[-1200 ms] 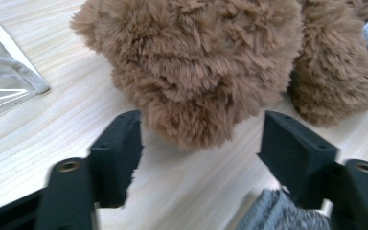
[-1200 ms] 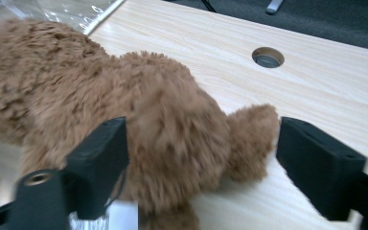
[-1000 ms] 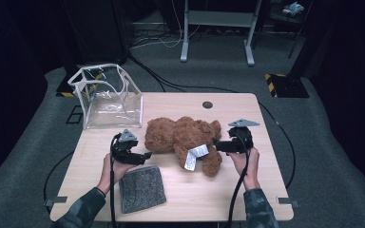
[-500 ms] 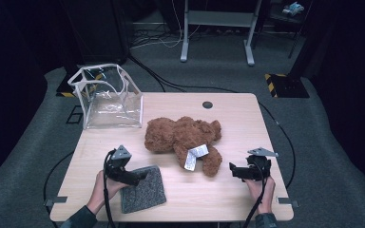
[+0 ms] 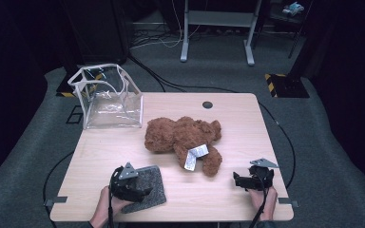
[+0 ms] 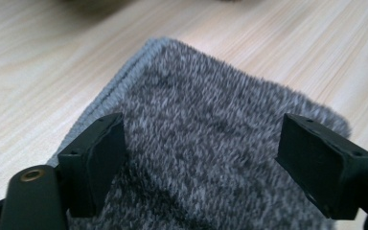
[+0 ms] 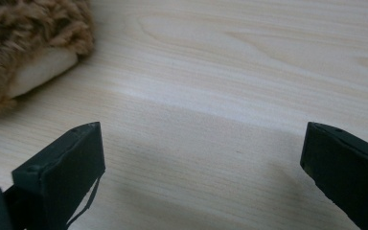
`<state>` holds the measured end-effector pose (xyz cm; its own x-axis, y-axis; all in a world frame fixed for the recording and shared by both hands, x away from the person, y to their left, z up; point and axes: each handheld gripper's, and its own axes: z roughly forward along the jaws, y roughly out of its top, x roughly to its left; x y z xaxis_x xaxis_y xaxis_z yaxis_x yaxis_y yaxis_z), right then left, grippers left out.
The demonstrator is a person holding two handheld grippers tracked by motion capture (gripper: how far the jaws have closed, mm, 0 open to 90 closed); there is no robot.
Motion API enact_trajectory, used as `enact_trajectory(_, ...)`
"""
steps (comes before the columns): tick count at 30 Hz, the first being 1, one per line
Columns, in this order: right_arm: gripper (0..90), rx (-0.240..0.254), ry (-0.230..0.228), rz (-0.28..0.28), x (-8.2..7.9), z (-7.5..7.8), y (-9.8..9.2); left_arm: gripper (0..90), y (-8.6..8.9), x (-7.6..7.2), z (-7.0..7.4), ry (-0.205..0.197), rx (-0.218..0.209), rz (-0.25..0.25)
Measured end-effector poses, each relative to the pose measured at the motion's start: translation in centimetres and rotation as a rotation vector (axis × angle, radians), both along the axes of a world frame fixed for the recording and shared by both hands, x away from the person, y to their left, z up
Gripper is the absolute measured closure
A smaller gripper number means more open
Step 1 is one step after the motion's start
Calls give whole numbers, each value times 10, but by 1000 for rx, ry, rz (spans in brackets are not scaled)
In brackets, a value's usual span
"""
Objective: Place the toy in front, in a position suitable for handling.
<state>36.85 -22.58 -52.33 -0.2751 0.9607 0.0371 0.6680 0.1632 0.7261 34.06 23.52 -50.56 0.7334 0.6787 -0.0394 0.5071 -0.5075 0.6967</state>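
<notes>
A brown teddy bear (image 5: 183, 137) with a white tag (image 5: 195, 156) lies in the middle of the wooden table (image 5: 247, 128). A grey knitted cloth (image 5: 147, 190) lies flat near the front left. My left gripper (image 5: 143, 191) is low over it. In the left gripper view the left gripper (image 6: 206, 158) stands open with the cloth (image 6: 206, 124) between and under the jaws, which have just been closing. My right gripper (image 5: 237, 180) rests near the front right, pointing left. In the right gripper view the right gripper (image 7: 201, 163) is open over bare wood, its jaws just opened wider, with the bear's foot (image 7: 24, 43) ahead.
A clear plastic bag (image 5: 107, 97) with white trim stands open at the table's back left corner. A dark round grommet (image 5: 207, 104) sits near the back edge. Cables run across the grey carpet around the table, and a metal stand (image 5: 216, 28) is behind it.
Both hands have drawn back from the bear's sides towards the near edge and sunk. The left gripper now sits over the grey cloth; the right one is by the front right corner.
</notes>
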Motion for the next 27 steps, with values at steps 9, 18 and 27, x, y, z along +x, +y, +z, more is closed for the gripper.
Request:
enact_trajectory(9, 24, -3, 6, -6, 1, -5, -4, 357, -3, 2, -9, -15, 60, 26)
enact_trajectory(18, 46, 11, -8, -26, 1, -5, -6, 698, -4, 0, -9, -8, 40, 22)
enact_trajectory(27, 49, -6, -9, -21, 0, -5, -4, 783, -3, 0, -6, 1, -18, 6)
